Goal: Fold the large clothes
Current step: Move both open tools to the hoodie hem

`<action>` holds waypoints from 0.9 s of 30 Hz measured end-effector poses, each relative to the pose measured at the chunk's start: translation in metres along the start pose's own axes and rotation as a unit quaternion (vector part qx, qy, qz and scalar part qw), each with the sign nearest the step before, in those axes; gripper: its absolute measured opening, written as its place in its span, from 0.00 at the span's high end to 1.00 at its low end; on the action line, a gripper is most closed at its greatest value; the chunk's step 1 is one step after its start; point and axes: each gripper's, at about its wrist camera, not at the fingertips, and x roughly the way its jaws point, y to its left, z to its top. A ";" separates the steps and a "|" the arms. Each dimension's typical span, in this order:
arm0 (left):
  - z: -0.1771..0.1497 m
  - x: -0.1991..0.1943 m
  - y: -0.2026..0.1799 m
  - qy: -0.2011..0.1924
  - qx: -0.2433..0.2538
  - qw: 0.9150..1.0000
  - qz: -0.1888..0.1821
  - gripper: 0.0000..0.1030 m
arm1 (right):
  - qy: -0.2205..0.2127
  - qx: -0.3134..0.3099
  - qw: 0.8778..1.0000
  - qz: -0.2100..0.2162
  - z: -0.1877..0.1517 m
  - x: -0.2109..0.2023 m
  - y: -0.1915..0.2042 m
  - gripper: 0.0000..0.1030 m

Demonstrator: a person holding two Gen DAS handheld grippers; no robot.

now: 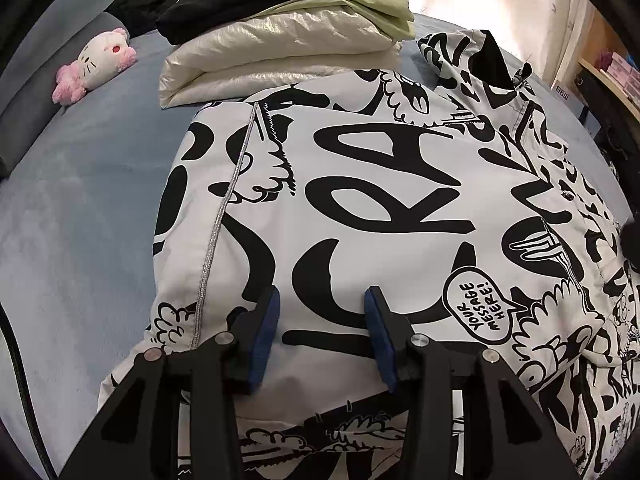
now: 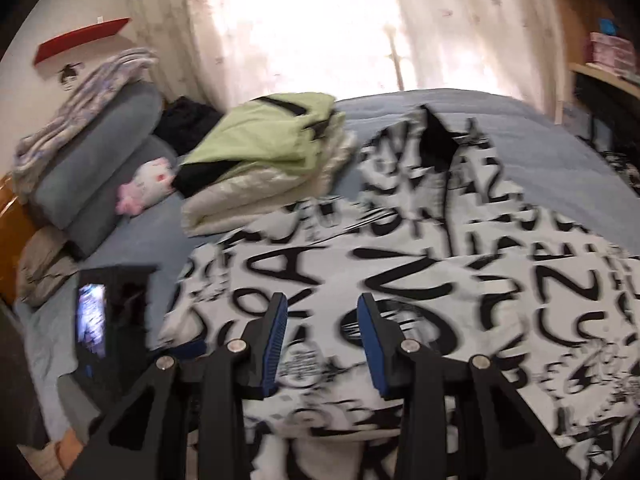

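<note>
- left gripper (image 1: 322, 294): jaws apart, blue pads (image 1: 269, 334) clear of fabric, nothing between them; pointed steeply down over the near part of the jacket (image 1: 360, 184)
- right gripper (image 2: 322, 304): jaws also apart, empty; hovers over the same jacket, view motion-blurred
- jacket: white with black graffiti lettering, spread flat on the blue bedsheet (image 1: 80, 208), one side folded in along a silver-piped seam (image 1: 224, 208), black-lined hood (image 1: 494, 64) at the far end
- just beyond it: stack of folded clothes (image 1: 280, 52), cream puffer under a green-and-black piece, touching the jacket's far edge
- left of the stack: pink-and-white plush toy (image 1: 98, 66), near grey pillows (image 2: 96, 168)
- right view only: left gripper's body with lit screen (image 2: 94, 320) beside the jacket
</note>
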 end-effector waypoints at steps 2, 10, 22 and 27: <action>0.000 0.000 0.000 0.000 -0.001 1.000 0.000 0.59 | 0.033 -0.001 0.999 0.016 -0.007 0.014 0.003 0.64; -0.001 0.001 0.000 0.002 0.004 1.000 -0.001 0.59 | 0.152 0.048 0.987 0.023 -0.033 0.064 -0.040 0.71; 0.005 -0.014 0.021 0.018 0.000 1.000 -0.007 0.59 | 0.108 0.106 0.987 -0.057 -0.009 0.015 -0.127 0.74; 0.023 -0.035 0.013 -0.013 0.023 1.000 0.014 0.59 | 0.091 0.098 0.991 -0.010 0.018 0.007 -0.102 0.74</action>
